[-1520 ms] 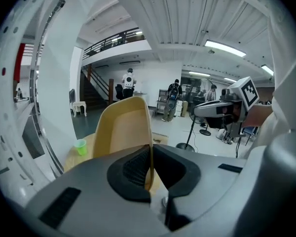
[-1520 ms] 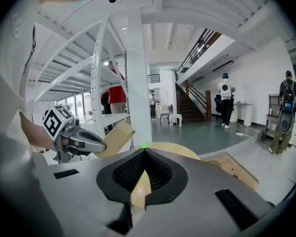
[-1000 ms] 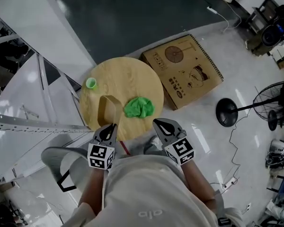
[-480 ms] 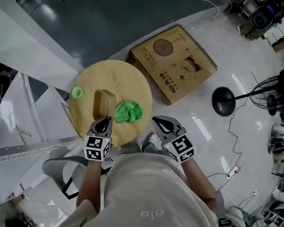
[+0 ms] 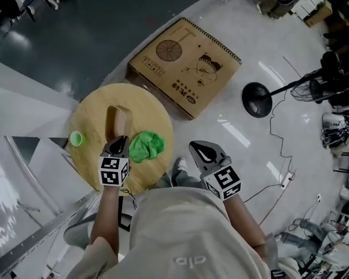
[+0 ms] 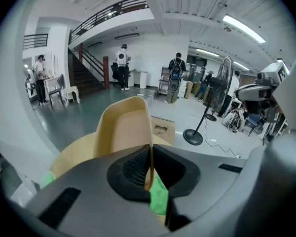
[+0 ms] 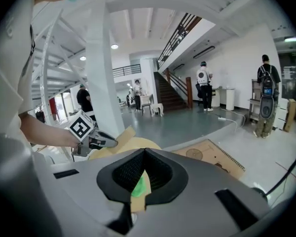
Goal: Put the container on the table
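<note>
My left gripper [image 6: 149, 169] is pinching the thin near wall of the tan container [image 5: 117, 121], jaws nearly together on it; the container is standing over the round table [image 5: 96, 106], between the small green cup [image 5: 76, 138] and the crumpled green cloth [image 5: 146, 146], though I cannot tell whether its base is down; my right gripper [image 5: 204, 153] is hanging shut and empty beyond the table's edge; releasing too high, I am risking a topple; if the base is catching the cloth, it may be settling tilted.
</note>
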### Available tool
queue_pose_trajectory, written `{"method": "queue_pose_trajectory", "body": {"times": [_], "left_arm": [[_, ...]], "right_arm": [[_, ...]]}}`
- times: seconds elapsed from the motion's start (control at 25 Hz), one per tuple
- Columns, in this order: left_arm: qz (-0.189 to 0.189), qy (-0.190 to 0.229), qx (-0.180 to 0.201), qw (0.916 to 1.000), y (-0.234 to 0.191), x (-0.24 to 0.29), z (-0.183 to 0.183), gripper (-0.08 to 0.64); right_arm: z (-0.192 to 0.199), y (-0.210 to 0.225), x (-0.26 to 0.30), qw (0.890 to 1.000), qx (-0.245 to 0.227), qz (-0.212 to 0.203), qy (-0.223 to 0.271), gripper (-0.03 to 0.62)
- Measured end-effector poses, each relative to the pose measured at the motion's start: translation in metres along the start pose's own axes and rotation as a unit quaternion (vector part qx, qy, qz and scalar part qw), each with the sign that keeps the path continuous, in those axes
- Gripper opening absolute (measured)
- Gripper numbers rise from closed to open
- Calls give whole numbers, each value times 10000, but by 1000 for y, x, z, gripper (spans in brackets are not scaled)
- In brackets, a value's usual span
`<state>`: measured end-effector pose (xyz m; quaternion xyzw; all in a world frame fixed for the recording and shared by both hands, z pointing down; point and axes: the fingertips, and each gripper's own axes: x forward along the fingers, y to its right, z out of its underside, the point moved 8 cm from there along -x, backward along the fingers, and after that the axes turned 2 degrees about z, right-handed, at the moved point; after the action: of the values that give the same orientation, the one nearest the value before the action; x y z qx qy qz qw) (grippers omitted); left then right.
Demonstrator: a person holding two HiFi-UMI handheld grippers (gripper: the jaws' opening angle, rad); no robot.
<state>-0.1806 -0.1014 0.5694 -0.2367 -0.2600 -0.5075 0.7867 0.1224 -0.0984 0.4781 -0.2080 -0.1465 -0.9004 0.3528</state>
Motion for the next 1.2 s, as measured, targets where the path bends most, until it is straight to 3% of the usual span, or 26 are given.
{"method": "queue_pose_trajectory", "body": {"times": [0.56,0.88,1.2], "left_arm": [[587,-863,369,9939,-45,110,16,31],[713,-1191,531,9889,-47,153,28,31],[782,-1391,882,9832,-43,192,32,32]], "right_arm": [[30,1,-31,9853,632,1541,-381,26],[50,-10,-56,9716,890,2116,-575,26],[65,-18,-71,9628,1025,2412,-664,26]]}}
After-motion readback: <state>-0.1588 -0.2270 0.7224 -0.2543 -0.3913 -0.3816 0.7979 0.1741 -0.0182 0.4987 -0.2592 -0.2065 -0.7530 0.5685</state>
